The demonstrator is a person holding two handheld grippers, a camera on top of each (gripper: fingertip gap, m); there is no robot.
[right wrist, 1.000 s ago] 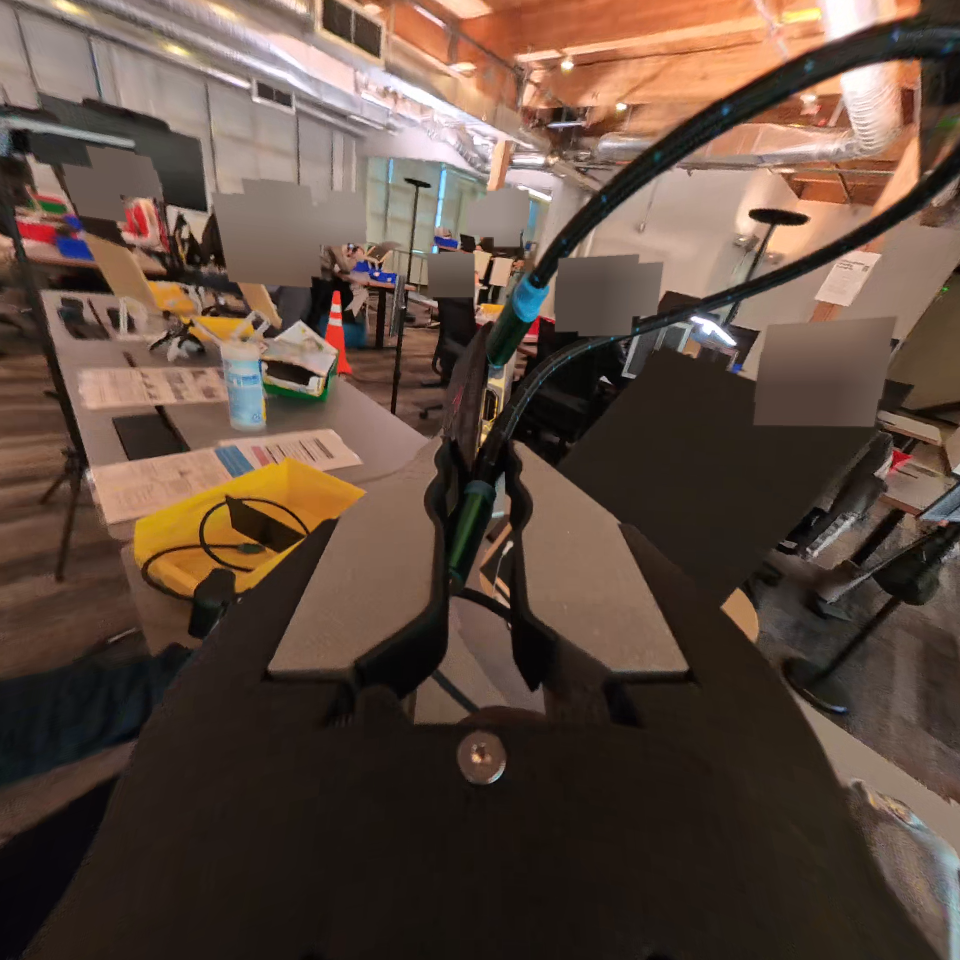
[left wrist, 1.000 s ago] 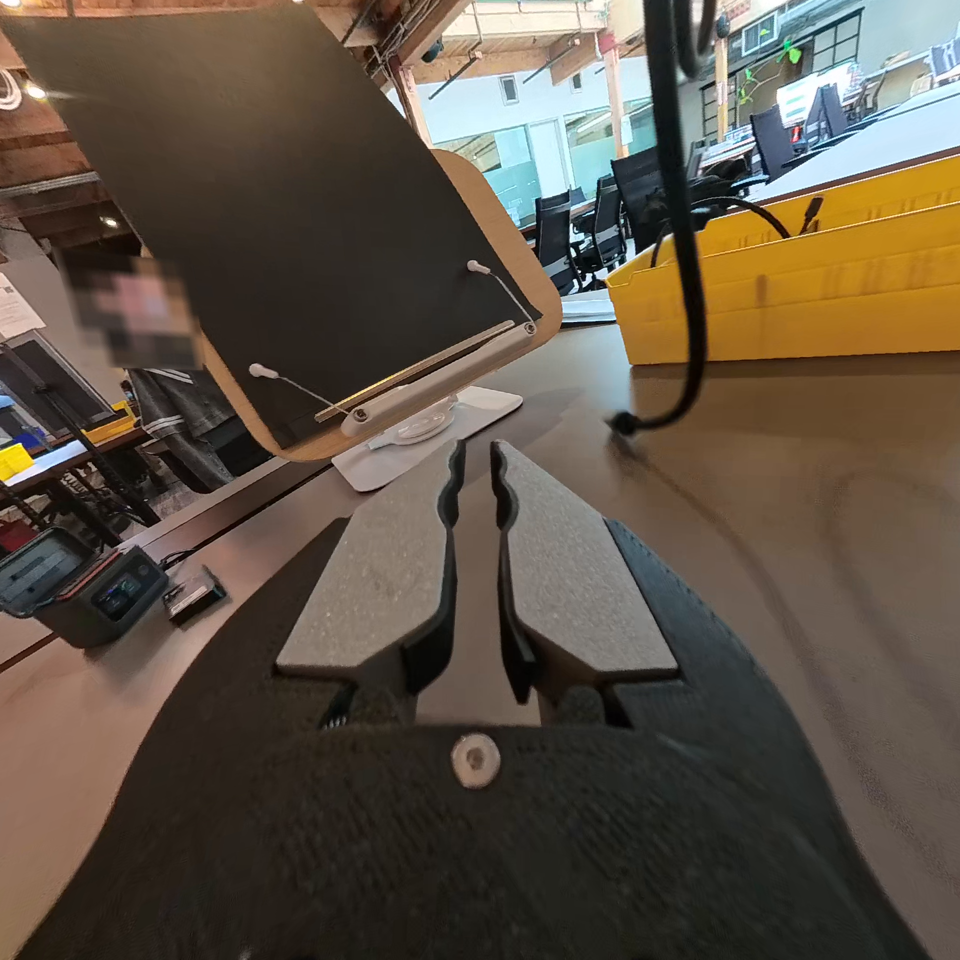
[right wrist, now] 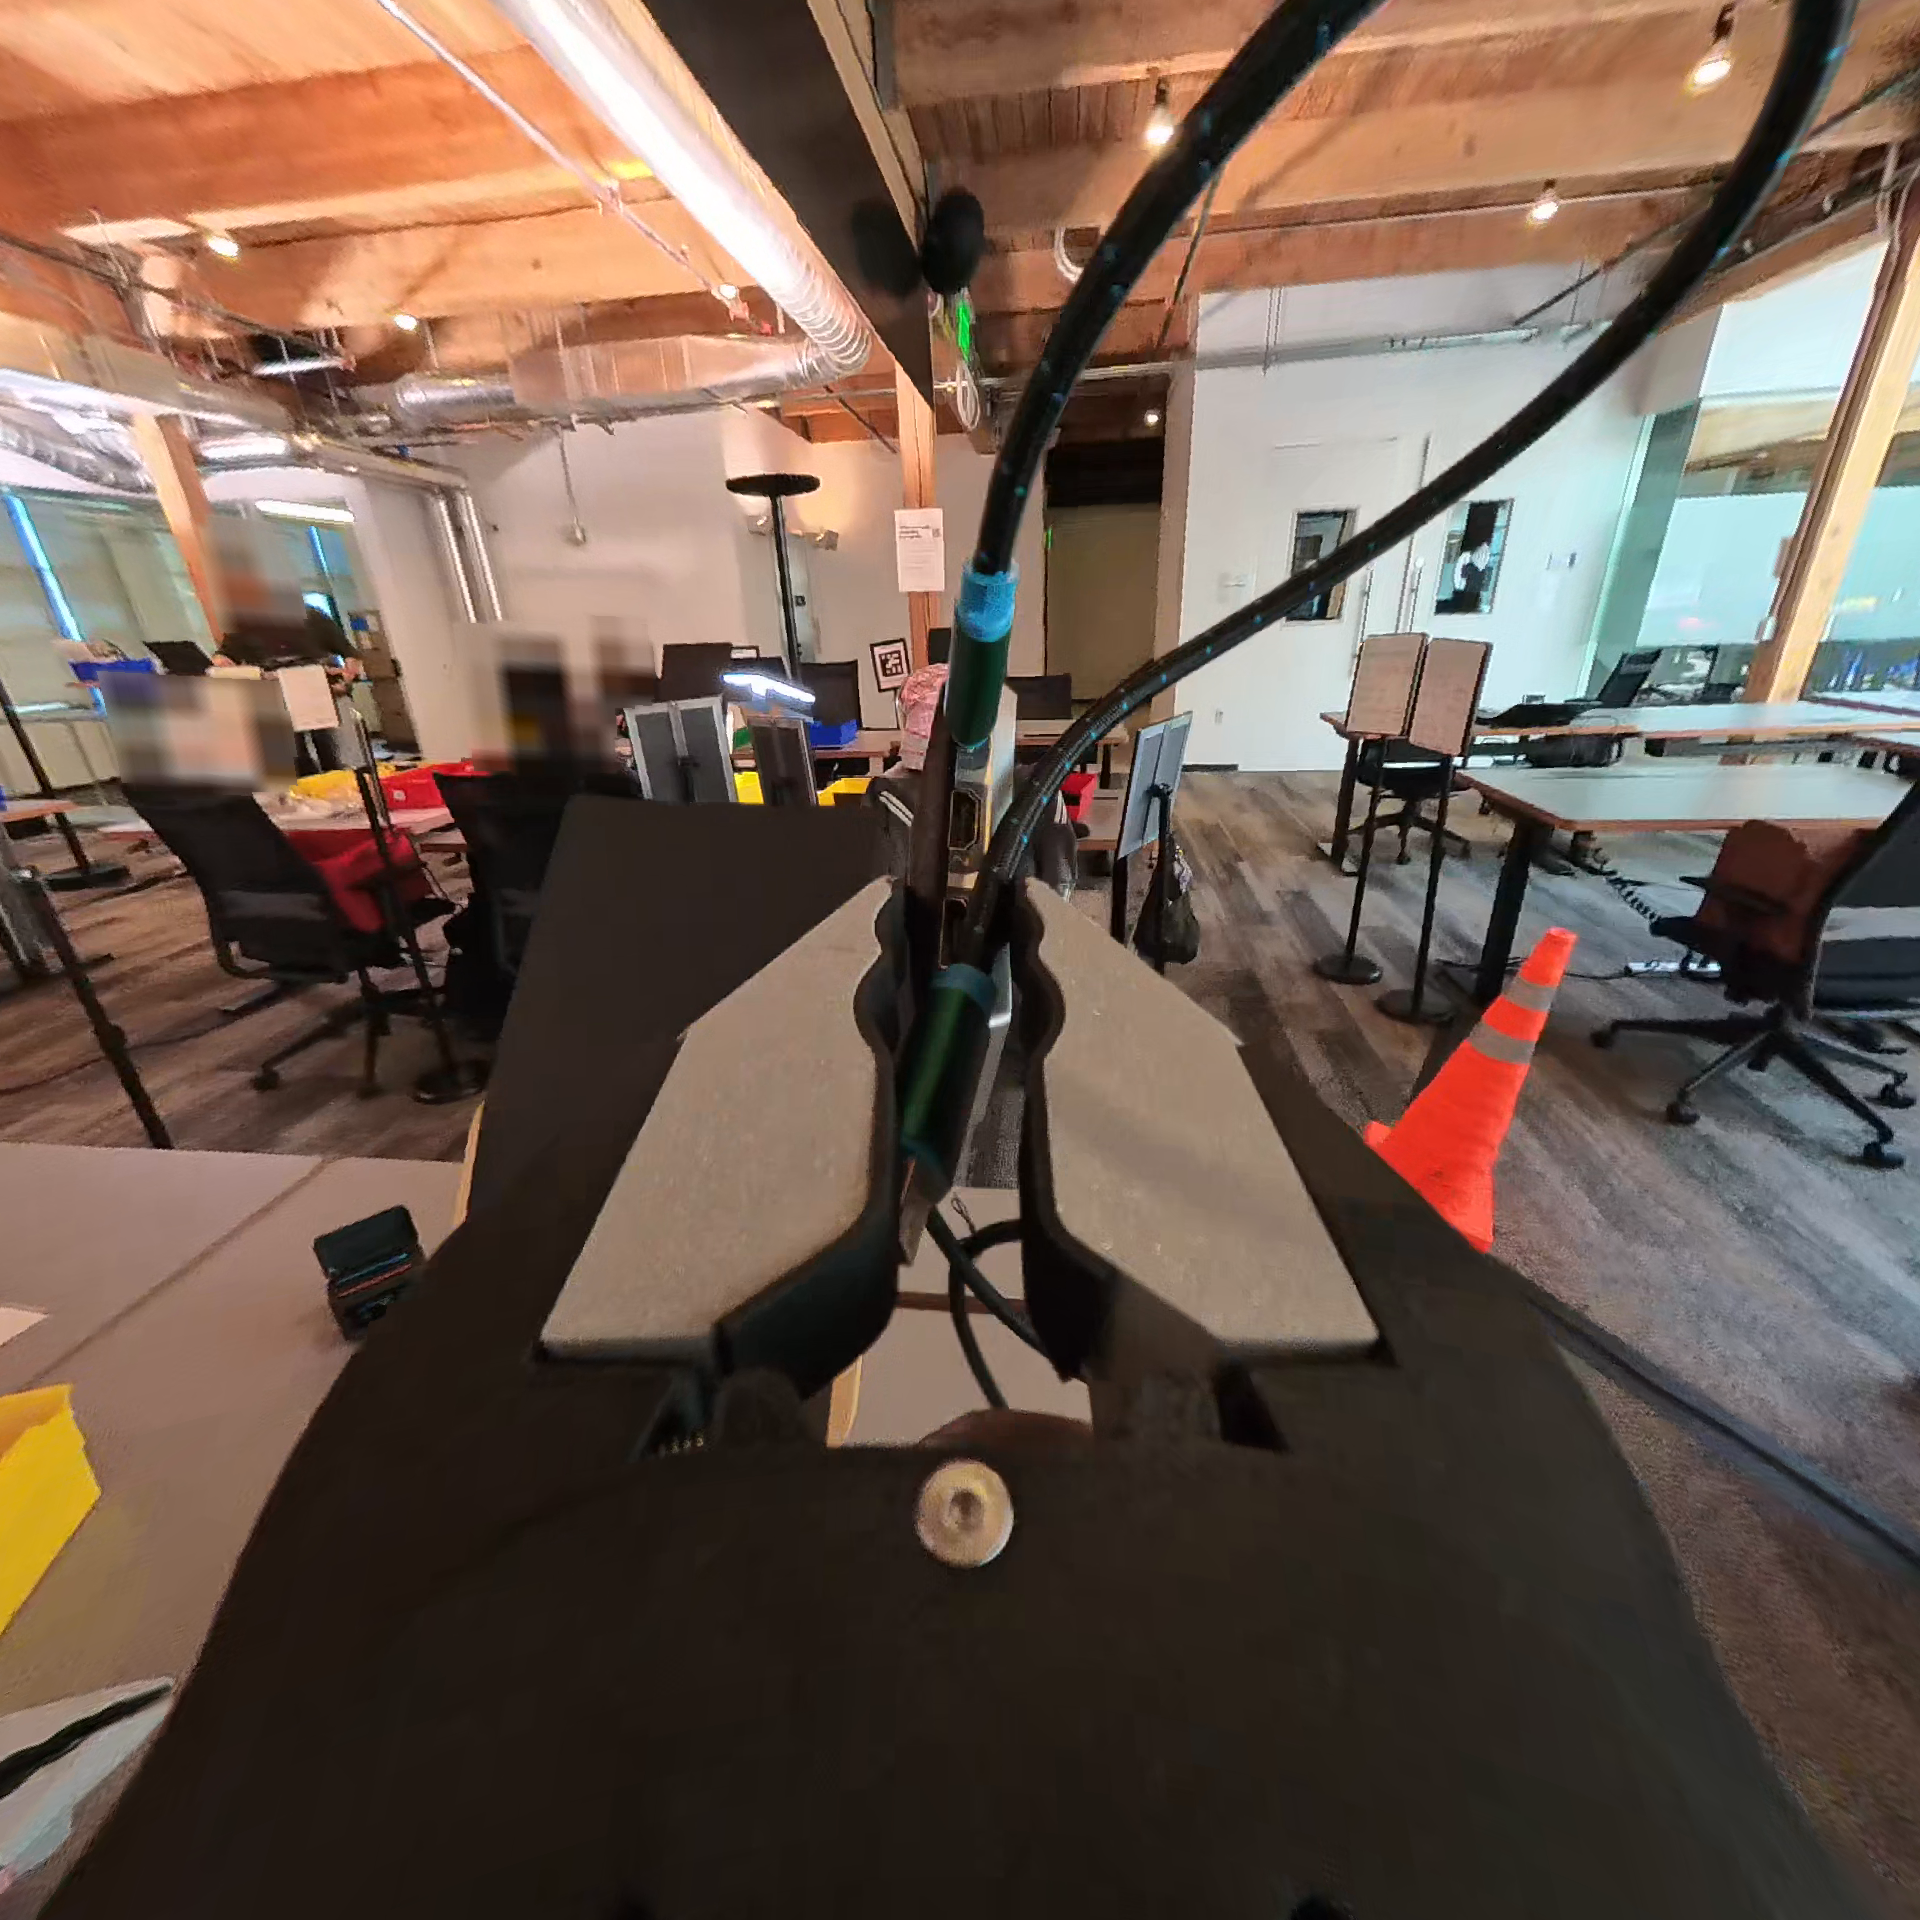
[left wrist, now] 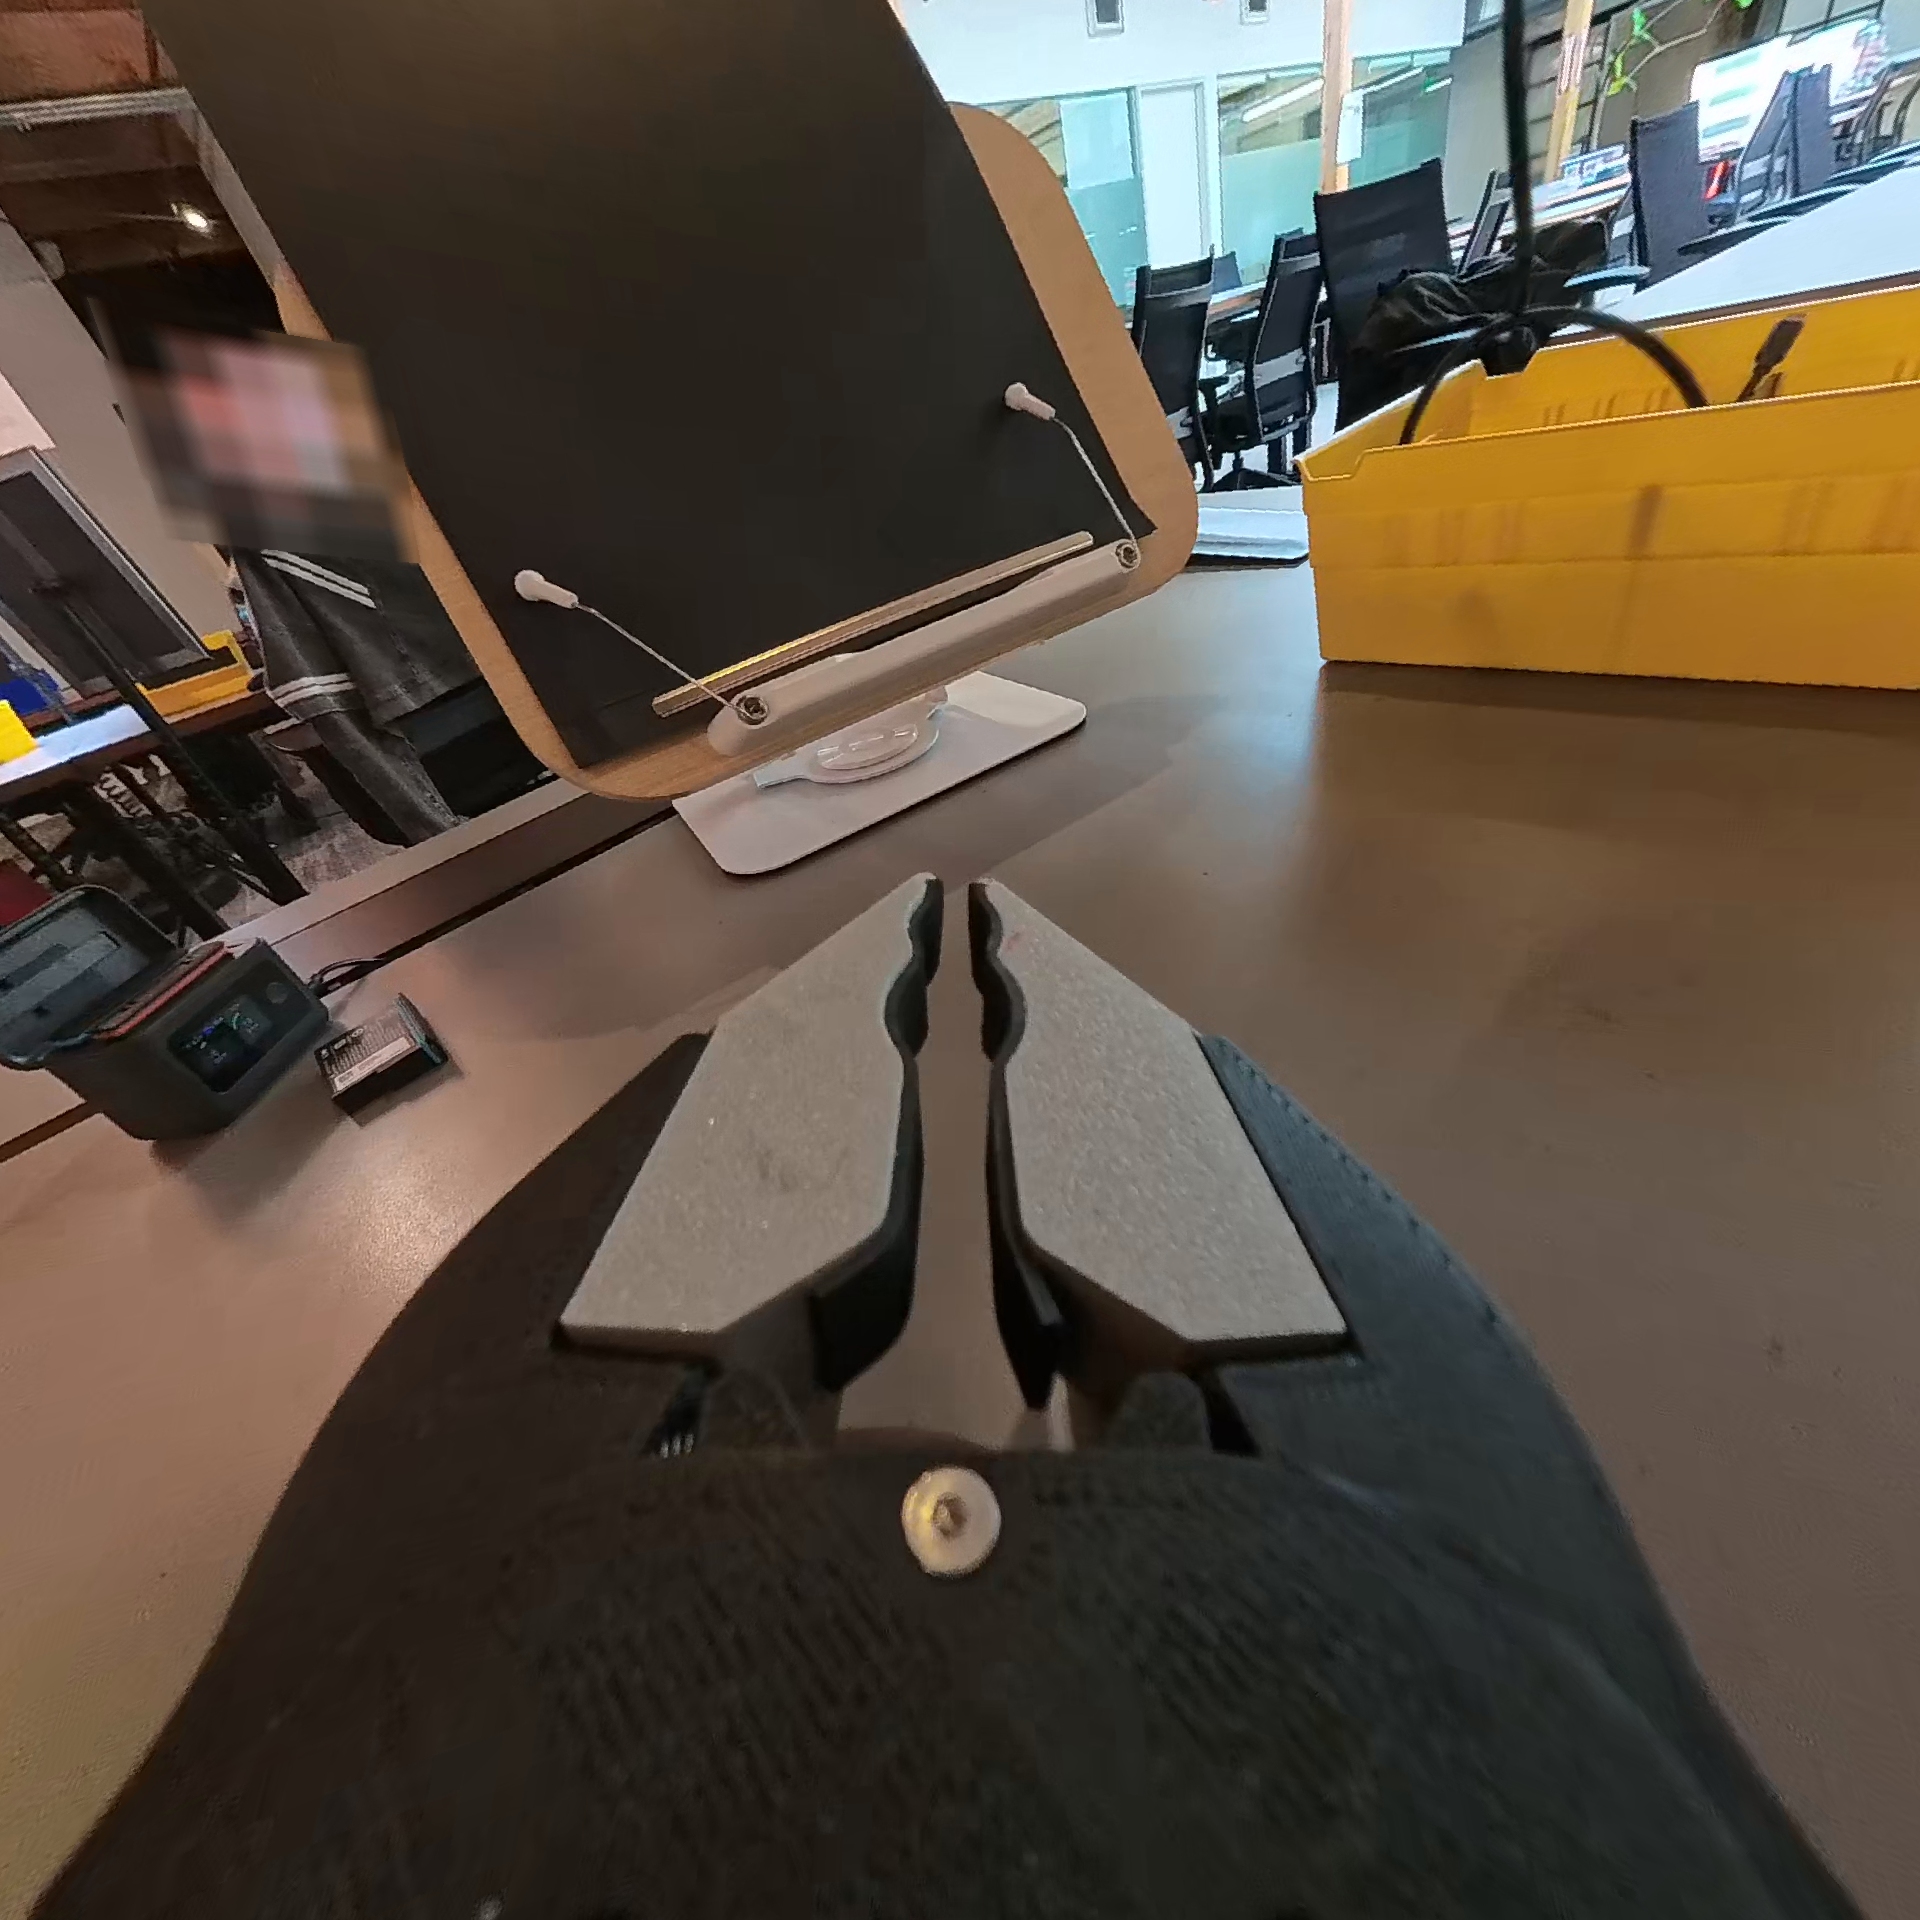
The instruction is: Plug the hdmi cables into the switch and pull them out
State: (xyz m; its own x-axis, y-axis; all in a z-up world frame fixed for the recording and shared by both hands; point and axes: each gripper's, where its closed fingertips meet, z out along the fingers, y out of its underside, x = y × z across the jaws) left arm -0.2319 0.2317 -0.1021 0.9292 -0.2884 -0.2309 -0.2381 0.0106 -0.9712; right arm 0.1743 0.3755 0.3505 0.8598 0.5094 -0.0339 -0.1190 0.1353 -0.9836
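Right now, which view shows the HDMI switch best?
The right wrist view: the switch stands edge-on in the right gripper, an empty port facing the camera and green-ended cables plugged into it. The left wrist view shows none of it, only a thin black cable hanging over the yellow bin.

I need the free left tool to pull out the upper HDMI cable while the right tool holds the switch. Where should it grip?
Probably the rigid green plug body, just below its blue collar, not the braided cable above. Come from the side, jaws across its width, then pull along the plug's axis, away from the switch held by the right tool.
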